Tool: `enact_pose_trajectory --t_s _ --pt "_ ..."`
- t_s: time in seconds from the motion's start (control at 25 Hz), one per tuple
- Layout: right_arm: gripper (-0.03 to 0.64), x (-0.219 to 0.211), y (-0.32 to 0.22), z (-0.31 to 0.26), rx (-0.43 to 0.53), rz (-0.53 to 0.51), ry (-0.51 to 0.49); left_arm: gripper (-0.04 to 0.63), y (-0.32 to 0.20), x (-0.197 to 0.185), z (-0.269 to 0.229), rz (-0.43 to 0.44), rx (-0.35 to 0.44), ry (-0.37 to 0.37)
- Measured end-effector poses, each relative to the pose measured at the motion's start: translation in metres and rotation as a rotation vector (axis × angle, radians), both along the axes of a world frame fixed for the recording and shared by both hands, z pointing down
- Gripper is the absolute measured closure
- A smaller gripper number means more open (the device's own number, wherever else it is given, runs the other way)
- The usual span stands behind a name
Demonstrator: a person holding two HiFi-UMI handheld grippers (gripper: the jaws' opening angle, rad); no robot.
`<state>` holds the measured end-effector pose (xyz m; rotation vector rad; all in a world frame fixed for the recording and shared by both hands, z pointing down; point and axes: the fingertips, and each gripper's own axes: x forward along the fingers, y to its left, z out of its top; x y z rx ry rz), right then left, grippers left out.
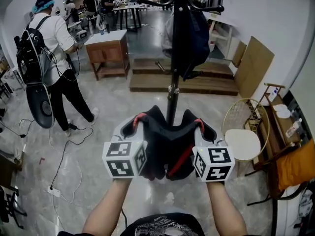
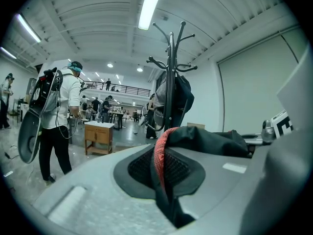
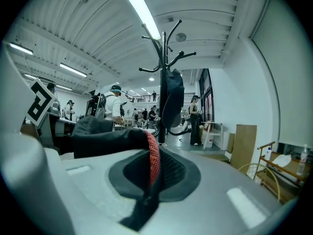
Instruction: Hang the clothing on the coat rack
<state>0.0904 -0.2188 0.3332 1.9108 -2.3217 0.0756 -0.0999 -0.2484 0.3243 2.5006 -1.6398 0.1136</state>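
A black garment with red trim point(image 1: 167, 141) hangs stretched between my two grippers in the head view. My left gripper point(image 1: 139, 123) is shut on its left edge, the red trim point(image 2: 160, 155) pinched between the jaws. My right gripper point(image 1: 198, 128) is shut on the right edge, red trim point(image 3: 152, 160) clamped there too. The black coat rack point(image 1: 173, 77) stands just beyond the garment, its pole rising behind the cloth. A dark garment point(image 1: 191, 41) hangs from its upper hooks point(image 2: 171, 62). The hooks point(image 3: 164, 50) are above and ahead of both grippers.
A person with a backpack point(image 1: 51, 58) stands at the left, cables point(image 1: 64, 151) trailing over the floor. A wooden side table point(image 1: 108, 53) and low wooden platforms point(image 1: 187, 80) lie behind the rack. A round wire chair point(image 1: 243, 132) and wooden shelf point(image 1: 283, 127) stand at the right.
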Motion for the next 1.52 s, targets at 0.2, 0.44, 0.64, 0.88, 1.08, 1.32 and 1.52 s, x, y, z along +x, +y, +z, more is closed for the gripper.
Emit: enact_pose_trajectory --t_s 0.2,0.44,0.64,0.88,1.08,1.32,1.52 --pt "0.598 -0.002 -0.025 -0.006 0.01 -0.018 -0.004 0.572 -0.022 -0.009 -0.008 -0.03 0.01 0.005" --pt "0.598 0.0 -0.051 -0.008 0.011 -0.03 -0.011 0.572 -0.049 -0.01 -0.012 -0.052 0.015 0.002" --pt "0.6 0.005 -0.066 -0.011 0.015 -0.042 -0.018 0.572 -0.068 -0.008 -0.017 -0.066 0.025 -0.002" --pt "0.6 0.01 -0.08 -0.014 0.02 -0.06 -0.032 0.572 -0.083 -0.005 -0.024 -0.089 0.036 0.003" --pt "0.599 0.017 -0.09 -0.018 0.029 -0.087 -0.048 0.572 -0.092 0.001 -0.03 -0.114 0.046 0.011" --pt "0.599 0.019 -0.106 -0.027 0.038 -0.083 -0.053 0.572 -0.106 -0.002 -0.037 -0.114 0.053 0.019" --pt "0.598 0.023 -0.126 -0.027 0.039 -0.05 -0.065 0.572 -0.128 0.002 -0.036 -0.085 0.052 0.022"
